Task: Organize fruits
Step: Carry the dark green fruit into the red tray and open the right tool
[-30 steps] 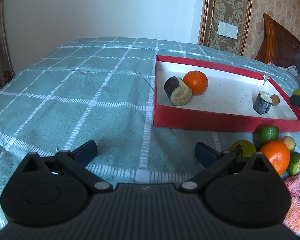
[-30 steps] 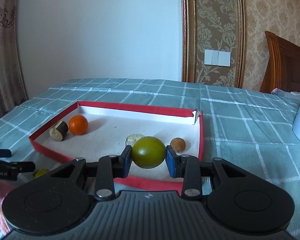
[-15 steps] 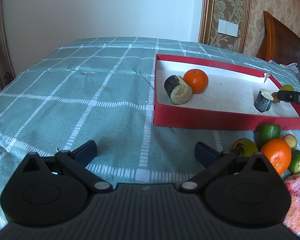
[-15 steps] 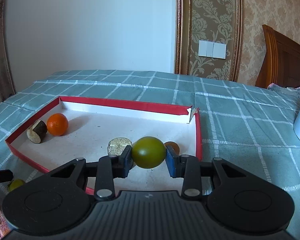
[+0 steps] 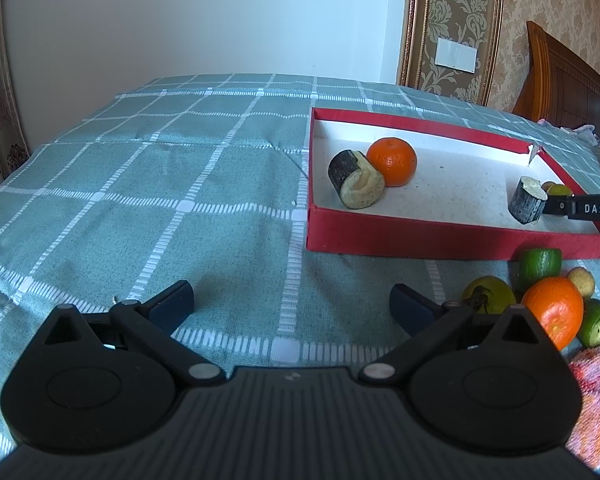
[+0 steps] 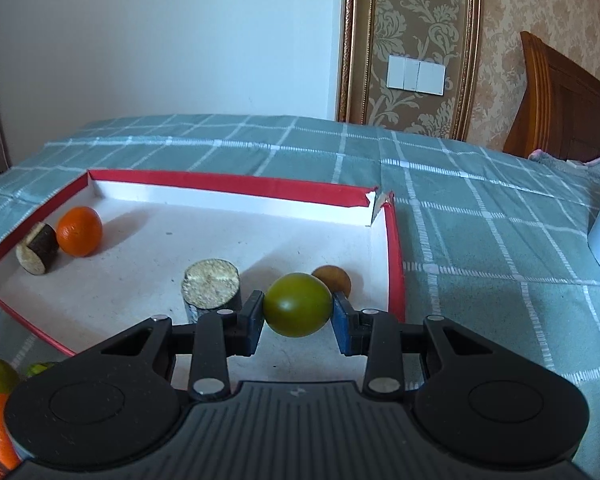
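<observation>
Right claw: mine, clamped on a round green fruit, one pad on each side of it.
Fruit's place: over the near right corner of the red tray, just above its white floor; I can't tell whether it touches yet.
Neighbours: a cut stub just left of the fruit, a small brown fruit just behind it to the right.
Key relation: the free floor lies straight below the fruit, in the gap between those two, so I judge the drop is down, not sideways.
Axis: the fruit is round, none to mind; it may roll once freed.
Left claw: mine, spread wide and empty, low over the bed.
Left pile: orange and green pieces on the bed, near right of the left claw, which is the nearer one.
Far left of tray: orange beside another stub.
</observation>
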Action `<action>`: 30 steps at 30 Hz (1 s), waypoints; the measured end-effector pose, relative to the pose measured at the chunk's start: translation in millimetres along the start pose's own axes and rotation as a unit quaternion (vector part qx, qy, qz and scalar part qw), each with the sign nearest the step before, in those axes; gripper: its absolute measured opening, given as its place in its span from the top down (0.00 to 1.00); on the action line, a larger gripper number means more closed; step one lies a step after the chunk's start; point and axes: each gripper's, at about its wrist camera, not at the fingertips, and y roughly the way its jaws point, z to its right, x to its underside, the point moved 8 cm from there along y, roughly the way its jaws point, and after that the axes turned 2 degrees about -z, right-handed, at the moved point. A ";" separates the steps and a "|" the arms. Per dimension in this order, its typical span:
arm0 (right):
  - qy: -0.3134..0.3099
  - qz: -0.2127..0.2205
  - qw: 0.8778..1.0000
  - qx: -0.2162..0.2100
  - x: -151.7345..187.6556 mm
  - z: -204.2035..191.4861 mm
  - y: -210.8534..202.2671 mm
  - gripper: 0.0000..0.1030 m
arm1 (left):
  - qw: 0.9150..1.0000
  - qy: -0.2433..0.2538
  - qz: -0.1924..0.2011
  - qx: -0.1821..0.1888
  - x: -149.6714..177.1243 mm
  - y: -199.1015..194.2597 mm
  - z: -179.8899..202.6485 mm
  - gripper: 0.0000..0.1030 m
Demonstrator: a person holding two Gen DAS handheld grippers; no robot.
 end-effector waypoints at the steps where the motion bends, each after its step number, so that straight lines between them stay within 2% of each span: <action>1: 0.001 -0.004 1.000 -0.001 1.0 0.3 1.6 0.66 | 1.000 -0.001 0.000 0.000 0.0 -0.1 0.3 0.00; 30: 0.017 0.012 1.000 0.013 0.5 10.3 0.1 0.66 | 1.000 0.004 -0.001 -0.003 0.2 0.7 0.8 0.00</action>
